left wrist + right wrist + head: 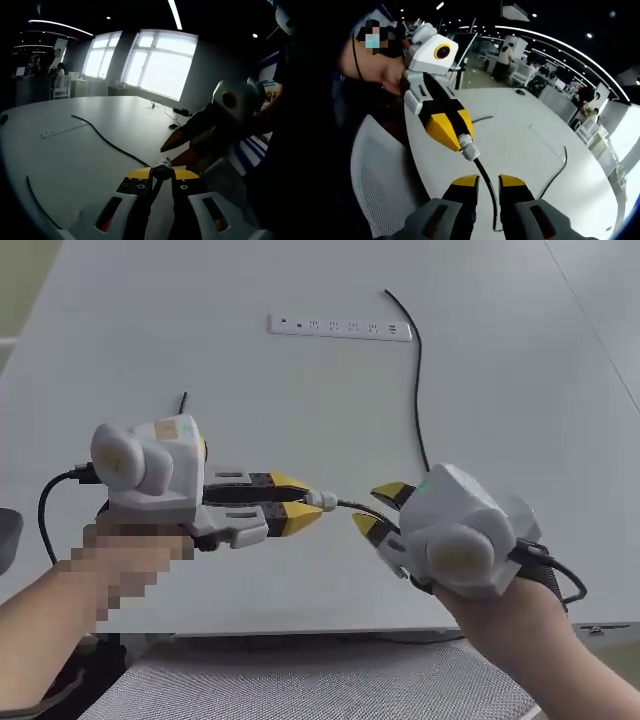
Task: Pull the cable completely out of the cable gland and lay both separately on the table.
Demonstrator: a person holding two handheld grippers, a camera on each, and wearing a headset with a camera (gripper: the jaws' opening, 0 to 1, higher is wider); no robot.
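Surface: white table [200, 360]; power strip [340, 328] at upper centre of the head view.
Progress: cable [418, 390] still threaded in cable gland [325, 501], lower centre; neither laid down; pull-out and placing remain.
Left gripper [308, 500]: closed on the cable gland, held above the table.
Right gripper [489, 181]: jaws parted, cable running between them, apparently unclamped.

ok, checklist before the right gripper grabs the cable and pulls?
1. Left gripper shut on cable gland: ok.
2. Cable runs between the right gripper jaws: ok.
3. Right gripper clamped on cable: not ok, jaws open.
4. Cable out of gland: not ok, it enters the gland.
5. Bare table to lay both parts on, away from the power strip: ok.
6. Cable's far end free: cannot tell.
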